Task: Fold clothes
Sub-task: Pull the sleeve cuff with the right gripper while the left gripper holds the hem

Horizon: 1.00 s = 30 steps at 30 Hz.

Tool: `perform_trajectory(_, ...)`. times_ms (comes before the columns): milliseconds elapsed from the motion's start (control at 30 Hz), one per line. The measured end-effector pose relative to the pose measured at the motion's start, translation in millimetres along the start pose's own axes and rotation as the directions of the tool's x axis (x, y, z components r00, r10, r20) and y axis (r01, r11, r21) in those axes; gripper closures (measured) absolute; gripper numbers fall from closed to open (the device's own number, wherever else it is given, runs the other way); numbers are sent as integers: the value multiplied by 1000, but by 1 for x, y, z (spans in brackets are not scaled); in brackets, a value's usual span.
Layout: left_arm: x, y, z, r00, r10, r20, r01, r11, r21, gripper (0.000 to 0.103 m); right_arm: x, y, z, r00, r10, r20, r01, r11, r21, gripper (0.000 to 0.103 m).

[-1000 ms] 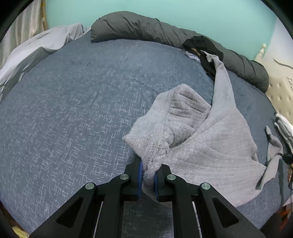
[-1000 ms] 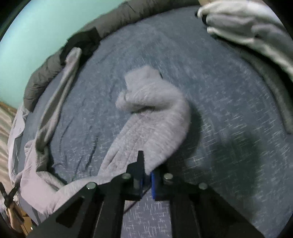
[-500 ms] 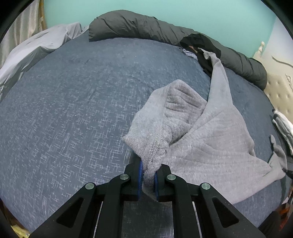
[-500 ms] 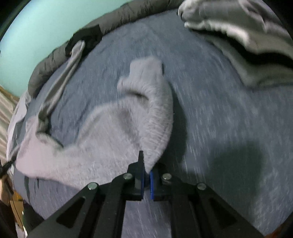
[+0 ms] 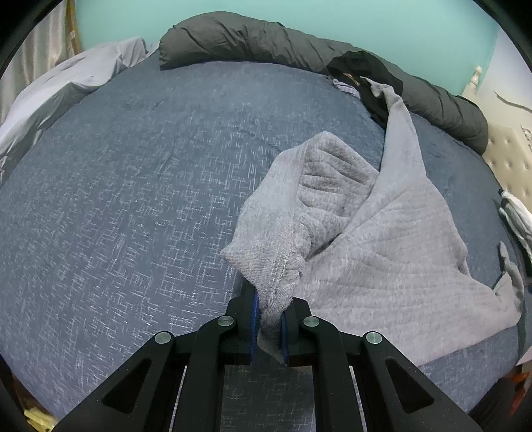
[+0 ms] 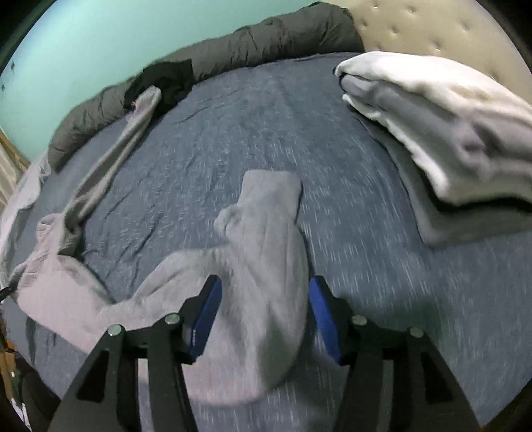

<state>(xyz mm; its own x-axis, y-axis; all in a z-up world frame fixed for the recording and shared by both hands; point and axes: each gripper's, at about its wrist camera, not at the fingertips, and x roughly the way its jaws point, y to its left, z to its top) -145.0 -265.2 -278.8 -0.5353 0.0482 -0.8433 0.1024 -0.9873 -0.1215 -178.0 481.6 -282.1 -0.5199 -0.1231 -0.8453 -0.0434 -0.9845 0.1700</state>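
Observation:
A grey knit sweater [image 5: 382,246] lies spread on the blue bedspread [image 5: 133,199]. My left gripper [image 5: 270,324] is shut on a bunched edge of it, and the cloth rises from the pads. One sleeve trails off toward the dark clothes at the far edge. In the right wrist view the same grey sweater [image 6: 266,266] lies with a sleeve folded across the bed. My right gripper [image 6: 264,314] has its jaws opening. The sleeve lies loose between the blue pads [image 6: 206,315], which do not press on it.
A dark rolled duvet [image 5: 266,43] runs along the far edge by the teal wall. Black clothes [image 5: 365,76] lie against it. A stack of folded light clothes [image 6: 442,133] sits at the right near the padded headboard [image 6: 415,30]. Pale bedding [image 5: 60,86] lies at the left.
My right gripper, shut on the sweater sleeve before, has opened its jaws and the sleeve has dropped onto the bed. It also shifted across the bed. My left gripper keeps its grip.

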Motion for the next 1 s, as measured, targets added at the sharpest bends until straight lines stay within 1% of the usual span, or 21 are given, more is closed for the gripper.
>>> perform_trajectory(133, 3, -1, 0, 1000, 6, -7, -6, 1000, 3, 92, 37, 11, 18, 999, -36, -36, 36, 999, -18, 47)
perform_trajectory(233, 5, 0, -1, 1000, 9, -14, -9, 1000, 7, 92, 56, 12, 20, 995, -73, -71, 70, 997, -40, 47)
perform_trajectory(267, 6, 0, -1, 1000, 11, -15, -11, 1000, 9, 92, 60, 11, 19, 994, -79, -81, 76, 996, -43, 49)
perform_trajectory(300, 7, 0, 0, 1000, 13, -17, -13, 1000, 12, 92, 63, 11, 18, 993, -81, -85, 77, 996, -44, 55)
perform_trajectory(333, 8, 0, 0, 1000, 15, -19, -15, 1000, 14, 92, 63, 10, 17, 994, -74, -79, 71, 997, -42, 73)
perform_trajectory(367, 9, -1, 0, 1000, 17, -21, -17, 1000, 17, 92, 62, 10, 17, 995, -73, -68, 70, 997, -40, 81)
perform_trajectory(400, 10, -1, 0, 1000, 18, -21, -18, 1000, 18, 92, 57, 10, 16, 996, -79, -48, 77, 996, -40, 85)
perform_trajectory(433, 10, -1, 1, 1000, 19, -20, -19, 1000, 18, 92, 51, 11, 15, 997, -80, -23, 79, 996, -39, 91)
perform_trajectory(467, 11, -1, 1, 1000, 20, -18, -19, 1000, 17, 92, 43, 10, 14, 997, -82, 1, 82, 996, -39, 93)
perform_trajectory(600, 9, -2, 1, 1000, 21, -6, -21, 1000, 17, 92, 0, 5, 10, 987, -115, 108, 122, 991, -58, 95)
perform_trajectory(733, 5, -1, 2, 1000, 21, 7, -21, 1000, 20, 92, -37, -5, 6, 973, -147, 179, 161, 985, -66, 96)
perform_trajectory(833, -2, 2, 5, 1000, 23, 20, -24, 1000, 21, 92, -54, -16, -4, 966, -173, 195, 189, 980, -68, 96)
perform_trajectory(1000, -17, 8, 14, 999, 28, 42, -29, 999, 24, 92, -62, -33, -19, 967, -175, 187, 182, 983, -22, 96)
